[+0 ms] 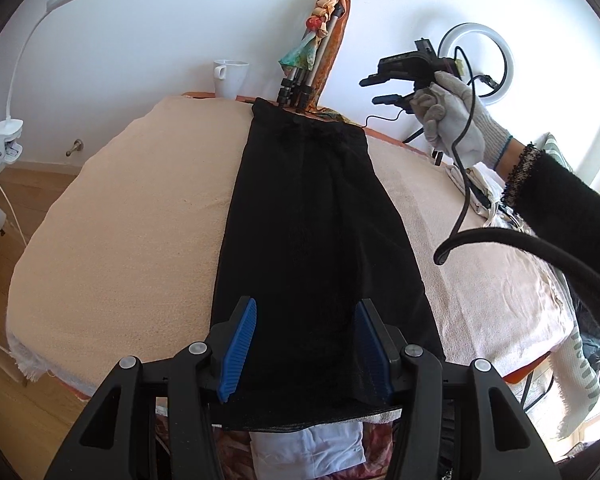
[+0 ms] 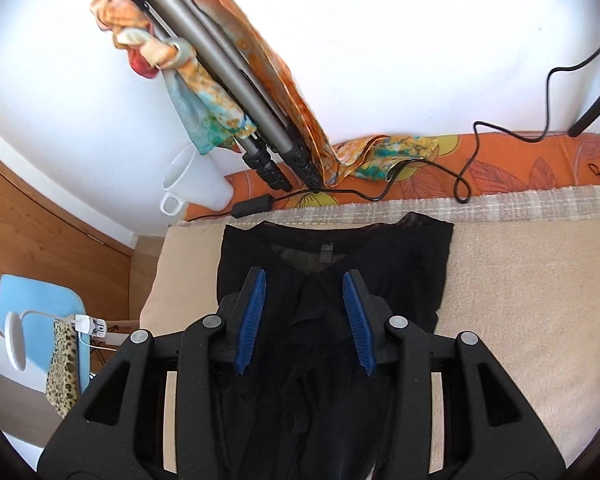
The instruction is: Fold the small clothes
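A long black sheer garment (image 1: 312,220) lies flat lengthwise on a beige towel (image 1: 132,220) that covers the table. Its waistband end (image 2: 336,240) is at the far side; its near end hangs over the front edge. My left gripper (image 1: 305,312) is open, low over the near end, with blue pads (image 1: 240,344) on either side of the cloth. My right gripper (image 2: 304,284) is open above the waistband end. It also shows in the left wrist view (image 1: 384,90), held up in a gloved hand, above the table.
A folded tripod (image 2: 228,88) wrapped in a patterned scarf leans on the wall behind the garment. A white mug (image 1: 231,78), a ring light (image 1: 476,64), cables (image 2: 432,168) and an orange cloth (image 2: 500,164) lie along the far edge. A blue chair with a clip lamp (image 2: 40,320) stands left.
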